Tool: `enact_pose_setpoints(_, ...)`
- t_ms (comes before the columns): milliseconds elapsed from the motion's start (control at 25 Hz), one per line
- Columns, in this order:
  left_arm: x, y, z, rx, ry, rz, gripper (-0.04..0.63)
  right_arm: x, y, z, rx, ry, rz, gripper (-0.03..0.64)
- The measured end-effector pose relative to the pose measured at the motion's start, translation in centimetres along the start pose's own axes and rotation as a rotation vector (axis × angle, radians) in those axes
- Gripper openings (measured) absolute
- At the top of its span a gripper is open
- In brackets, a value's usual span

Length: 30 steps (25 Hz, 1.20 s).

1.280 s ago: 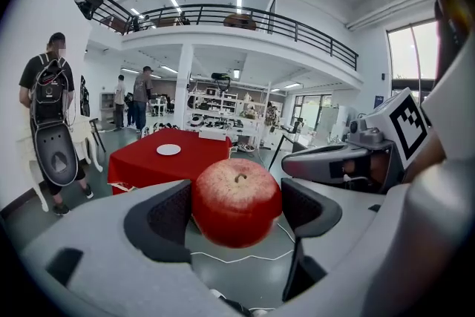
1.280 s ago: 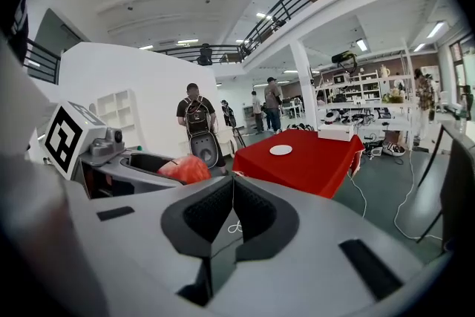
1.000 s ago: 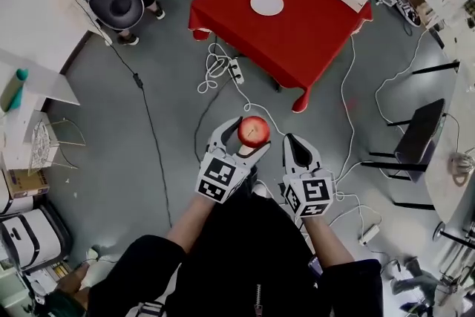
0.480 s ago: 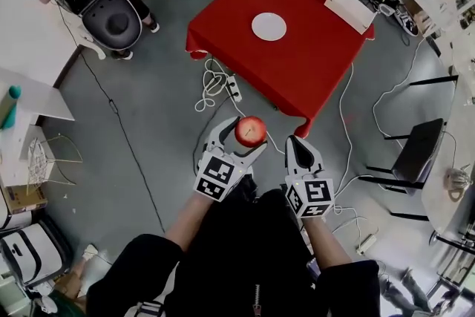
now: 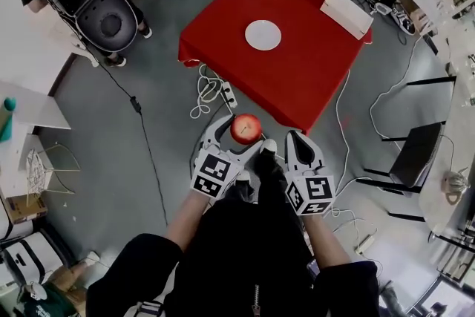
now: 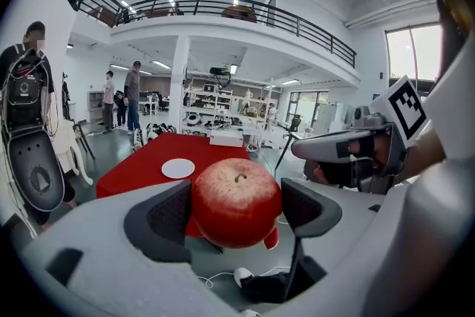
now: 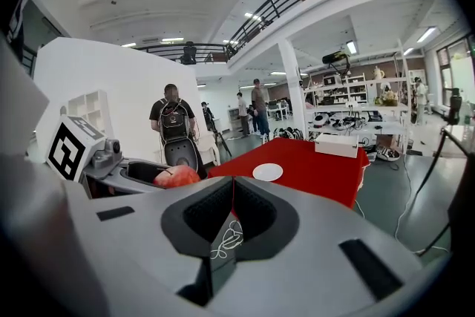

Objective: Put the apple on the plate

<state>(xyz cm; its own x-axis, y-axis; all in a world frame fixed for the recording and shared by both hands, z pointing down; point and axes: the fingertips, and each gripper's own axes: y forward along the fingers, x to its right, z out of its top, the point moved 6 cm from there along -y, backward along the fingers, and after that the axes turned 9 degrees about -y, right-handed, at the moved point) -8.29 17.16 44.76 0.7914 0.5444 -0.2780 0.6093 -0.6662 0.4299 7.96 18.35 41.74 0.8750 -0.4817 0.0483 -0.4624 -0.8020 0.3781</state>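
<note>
Left gripper [image 6: 236, 213] clamps the apple [image 6: 237, 202], plate [image 5: 263, 35] well apart

A red-covered table [image 5: 297, 78], a white plate [image 5: 263, 35] (round) and a white box [image 5: 345, 13] atop, well apart.

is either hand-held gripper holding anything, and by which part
The left hand-held gripper grips the round red apple by its two sides, stem up. The right hand-held gripper is shut and empty.
</note>
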Motion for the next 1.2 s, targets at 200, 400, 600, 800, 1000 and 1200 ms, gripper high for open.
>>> enact_pose_setpoints(200,-0.4,4.4,1.3,-0.019,-0.002,0.011,0.374,3.9,2.8,-0.3,-0.006,0.01,0.027,0.012)
enact_pose_setpoints(400,-2.4,8.8,4.1,-0.024,-0.001,0.042,0.374,7.7,7.7,1.4,-0.005,0.017,0.073,0.012)
enact_pose_setpoints(600,-5.0,12.4,7.0,-0.033,-0.017,0.085,0.374,10.3,12.3,4.0,0.003,0.016,0.134,0.012)
enact_pose_setpoints(800,-6.5,16.2,9.6,-0.023,-0.02,0.111,0.374,13.3,15.6,5.7,0.005,0.012,0.177,0.012)
enact_pose_setpoints(1000,-7.7,18.8,10.7,-0.029,-0.036,0.125,0.374,15.2,18.5,5.7,-0.027,0.011,0.203,0.012)
enact_pose_setpoints(1200,-9.2,20.0,11.6,-0.033,-0.048,0.132,0.374,15.5,20.9,6.3,-0.045,0.002,0.231,0.012)
